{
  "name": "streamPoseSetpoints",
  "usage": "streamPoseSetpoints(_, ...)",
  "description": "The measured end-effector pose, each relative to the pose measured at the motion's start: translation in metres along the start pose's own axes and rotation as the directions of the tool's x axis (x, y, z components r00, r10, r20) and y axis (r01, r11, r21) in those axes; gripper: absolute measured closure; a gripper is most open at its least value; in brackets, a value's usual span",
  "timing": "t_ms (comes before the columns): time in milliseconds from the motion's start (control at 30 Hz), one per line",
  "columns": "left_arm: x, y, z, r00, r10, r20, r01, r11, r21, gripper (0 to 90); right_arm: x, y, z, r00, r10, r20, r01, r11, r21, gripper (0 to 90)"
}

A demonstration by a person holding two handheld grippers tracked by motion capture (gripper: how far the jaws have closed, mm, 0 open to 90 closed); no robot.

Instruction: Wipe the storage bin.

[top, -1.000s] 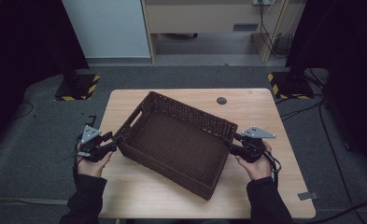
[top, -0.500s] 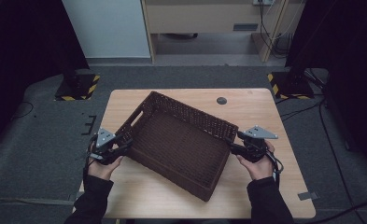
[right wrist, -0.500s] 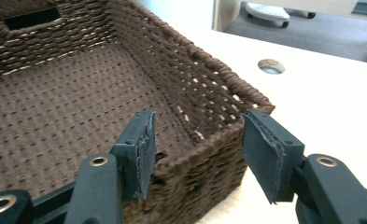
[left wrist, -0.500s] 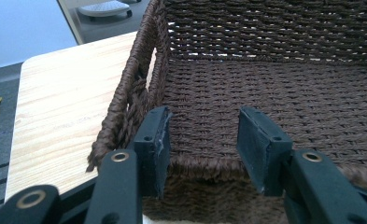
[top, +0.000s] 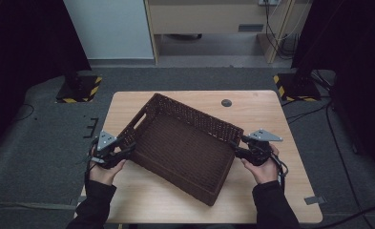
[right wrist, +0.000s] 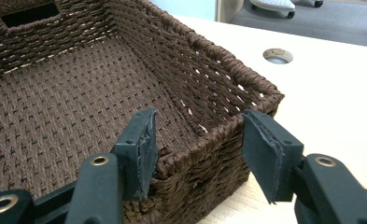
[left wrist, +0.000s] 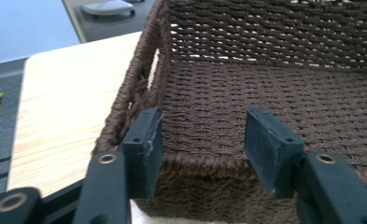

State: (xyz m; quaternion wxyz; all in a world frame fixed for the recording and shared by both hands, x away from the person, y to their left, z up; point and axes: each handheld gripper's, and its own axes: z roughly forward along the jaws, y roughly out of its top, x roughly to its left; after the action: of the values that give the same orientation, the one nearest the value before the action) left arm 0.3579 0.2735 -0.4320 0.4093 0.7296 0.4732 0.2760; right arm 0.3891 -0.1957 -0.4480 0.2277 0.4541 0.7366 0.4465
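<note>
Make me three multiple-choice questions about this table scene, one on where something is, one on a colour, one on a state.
1. Where is the left claw?
A. at the basket's corner
B. by the table's round hole
C. over the floor

2. What colour is the woven basket?
A. white
B. dark brown
C. green

3. How do the right claw's jaws stand?
A. wide apart, astride the basket's corner
B. shut tight on a cable
C. clamped on a cup

Answers: 1 A, its pads flank the corner rim. 2 B, all views show brown weave. 3 A, a gap shows beside each pad.

tool [right wrist: 197,154] open astride basket [right wrist: 78,107] corner, table [right wrist: 340,93] w/ hole [right wrist: 278,55]
</note>
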Motion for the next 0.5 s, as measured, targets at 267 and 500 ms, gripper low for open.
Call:
streamPoseSetpoints(267,-0.002,-0.003,-0.001,0.9997,-0.025,-0.004,0.025,0.9997,0.007,40.5,0.003,0.000,-0.002,1.0000,0.001,-0.005,-0.001,1.000,0.004,46.6)
streamPoseSetpoints(500,0.010,-0.002,0.008,0.9995,-0.030,0.001,0.030,0.9994,-0.019,41.7,0.002,0.006,-0.005,0.9996,-0.023,0.014,0.023,1.000,-0.010,45.1)
